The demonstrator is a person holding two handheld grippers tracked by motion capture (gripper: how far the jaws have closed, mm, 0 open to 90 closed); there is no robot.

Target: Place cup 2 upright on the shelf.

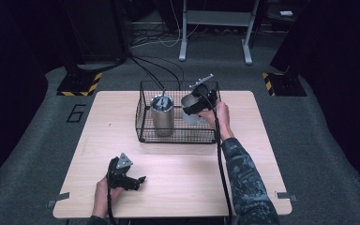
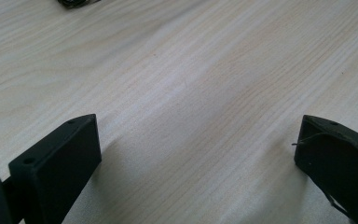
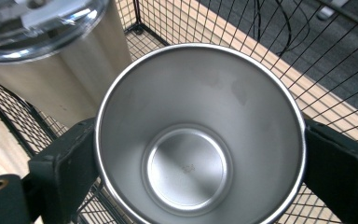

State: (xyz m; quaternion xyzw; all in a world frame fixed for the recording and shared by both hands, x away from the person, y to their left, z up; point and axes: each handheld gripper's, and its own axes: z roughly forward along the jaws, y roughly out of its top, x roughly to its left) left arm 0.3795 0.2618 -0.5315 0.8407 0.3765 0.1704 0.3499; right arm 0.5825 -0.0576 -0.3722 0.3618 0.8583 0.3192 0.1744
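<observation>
An open steel cup (image 3: 200, 135) stands upright between the jaws of my right gripper (image 3: 200, 154), which press on its two sides. In the high view that cup (image 1: 191, 108) sits in the right half of a black wire basket (image 1: 143, 123), with my right gripper (image 1: 198, 104) over it. A taller steel tumbler (image 1: 162, 115) with a clear lid (image 3: 32, 23) stands in the basket's left half. My left gripper (image 1: 139, 180) rests low over the table's front left, jaws wide apart above bare wood (image 2: 191, 121), holding nothing.
The light wooden table (image 1: 122, 145) has its front edge close to the left hand. Cables (image 1: 154, 65) run across the grey floor behind the basket, and a metal frame's legs (image 1: 183, 49) stand farther back.
</observation>
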